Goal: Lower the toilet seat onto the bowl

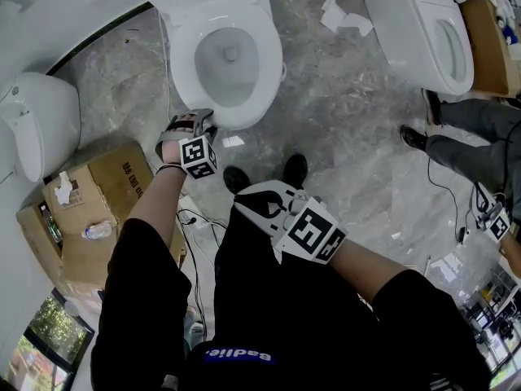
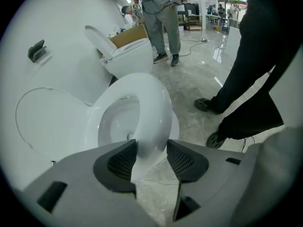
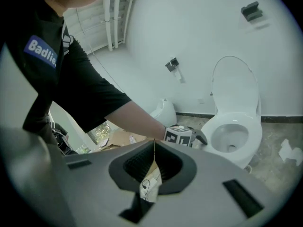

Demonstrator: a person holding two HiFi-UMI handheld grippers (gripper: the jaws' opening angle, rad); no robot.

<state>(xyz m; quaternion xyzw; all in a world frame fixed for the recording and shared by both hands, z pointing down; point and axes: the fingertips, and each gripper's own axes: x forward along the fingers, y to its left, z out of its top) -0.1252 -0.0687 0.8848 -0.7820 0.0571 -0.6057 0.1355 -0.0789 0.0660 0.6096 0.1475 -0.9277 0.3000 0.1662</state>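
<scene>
Two grippers here: left gripper point(image 1: 203, 120) has its jaws wide, straddling the front tip of the toilet seat point(image 1: 264, 57), and right gripper point(image 1: 242, 204) is pinched closed, empty. Seat lies flat on the bowl point(image 1: 215, 63), long axis hinge-to-front, nose pointing toward the person's shoes point(image 1: 236, 179).

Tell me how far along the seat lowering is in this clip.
Done: the seat looks flat on the bowl, lid upright behind. In hand: the left gripper sits at the seat's front edge, fingers apart around it. Left: only pulling that gripper clear. The right gripper is shut and empty.
</scene>
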